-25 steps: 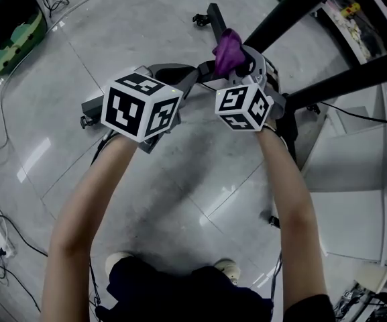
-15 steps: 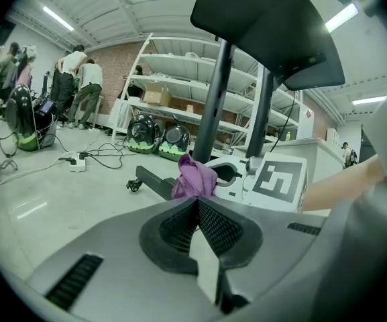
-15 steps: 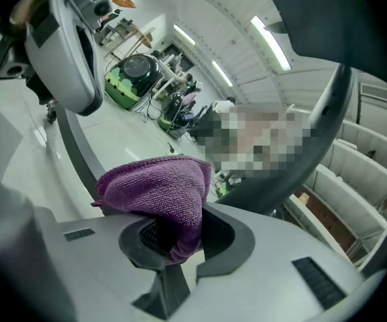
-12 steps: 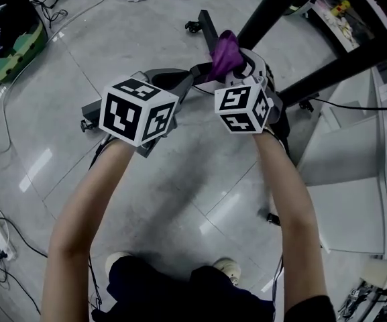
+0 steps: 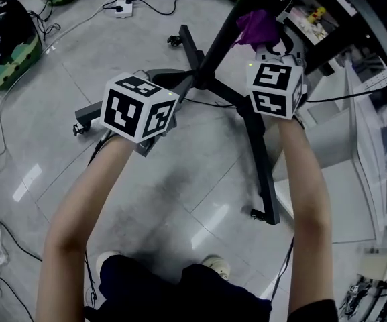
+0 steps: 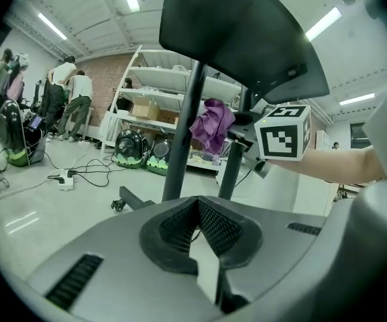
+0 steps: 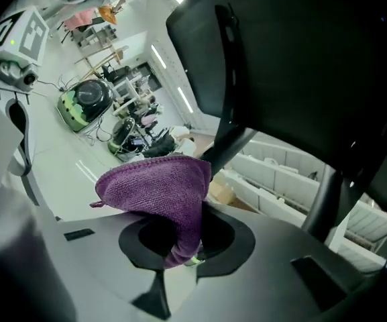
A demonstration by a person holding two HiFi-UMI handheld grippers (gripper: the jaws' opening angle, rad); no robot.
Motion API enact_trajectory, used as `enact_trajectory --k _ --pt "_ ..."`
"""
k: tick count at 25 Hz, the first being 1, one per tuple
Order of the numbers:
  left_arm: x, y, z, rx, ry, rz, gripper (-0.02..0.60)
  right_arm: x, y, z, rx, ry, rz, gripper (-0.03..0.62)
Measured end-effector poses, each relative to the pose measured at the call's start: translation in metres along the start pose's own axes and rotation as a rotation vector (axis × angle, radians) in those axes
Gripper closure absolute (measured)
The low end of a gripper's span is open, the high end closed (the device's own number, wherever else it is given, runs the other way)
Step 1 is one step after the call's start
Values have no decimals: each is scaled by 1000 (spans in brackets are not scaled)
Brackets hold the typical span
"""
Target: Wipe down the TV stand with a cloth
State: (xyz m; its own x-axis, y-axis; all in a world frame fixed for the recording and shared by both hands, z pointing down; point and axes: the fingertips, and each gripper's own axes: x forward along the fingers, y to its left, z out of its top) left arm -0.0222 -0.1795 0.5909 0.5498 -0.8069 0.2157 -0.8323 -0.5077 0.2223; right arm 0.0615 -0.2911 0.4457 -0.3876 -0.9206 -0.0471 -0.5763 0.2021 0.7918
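The pale tiled floor [image 5: 180, 200] filled most of the head view, glossy and crossed by loose black cables. On it stood the black TV stand [image 5: 263, 173]: splayed base legs ending in small casters, and slanting posts rising towards the top right of that view. Seen from the left gripper view, a wide dark panel [image 6: 247, 32] sat atop the posts. White shelving [image 6: 173, 92] loaded with boxes stood behind it against a brick wall, and several people [image 6: 66, 92] were gathered at the far left of the room. A round black-and-green case [image 5: 5, 39] lay on the floor at the head view's left edge.

Both bare forearms reached forward over the floor. The left gripper [image 6: 196, 203] hung low, near the stand's base, its fingers closed together with nothing between them; its marker cube [image 5: 139, 106] faced the head camera. The right gripper [image 7: 186, 247] was held higher and farther forward, up beside one post and under the dark panel, its own cube [image 5: 277, 89] above the wrist. Its fingers were clamped on the purple cloth [image 7: 159, 186], which bunched up out of them in a folded peak just beside the post; I could not tell whether the cloth touched the post.

A white power strip [image 5: 121, 5] lay on the floor at the top of the head view.
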Motion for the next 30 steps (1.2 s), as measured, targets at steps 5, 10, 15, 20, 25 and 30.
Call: enact_trajectory --k 5,10,15,20,25,30 --pt "-2 -20 28 -13 -54 -46 575 -1 -56 34 -17 -72 -61 517" --pt "-10 -23 33 -18 -87 -67 575 8 -105 45 61 -66 -115 517" --pt "-10 -8 18 -42 -77 -56 575 25 -111 57 51 -62 -98 517" --pt "-4 0 4 -37 -61 -53 575 39 -76 47 8 -49 -61 517" --pt "9 8 -21 -53 -24 -50 575 47 -43 14 88 8 -58 517" --pt "23 12 -48 -70 23 -56 575 50 -2 -18 48 40 -47 517"
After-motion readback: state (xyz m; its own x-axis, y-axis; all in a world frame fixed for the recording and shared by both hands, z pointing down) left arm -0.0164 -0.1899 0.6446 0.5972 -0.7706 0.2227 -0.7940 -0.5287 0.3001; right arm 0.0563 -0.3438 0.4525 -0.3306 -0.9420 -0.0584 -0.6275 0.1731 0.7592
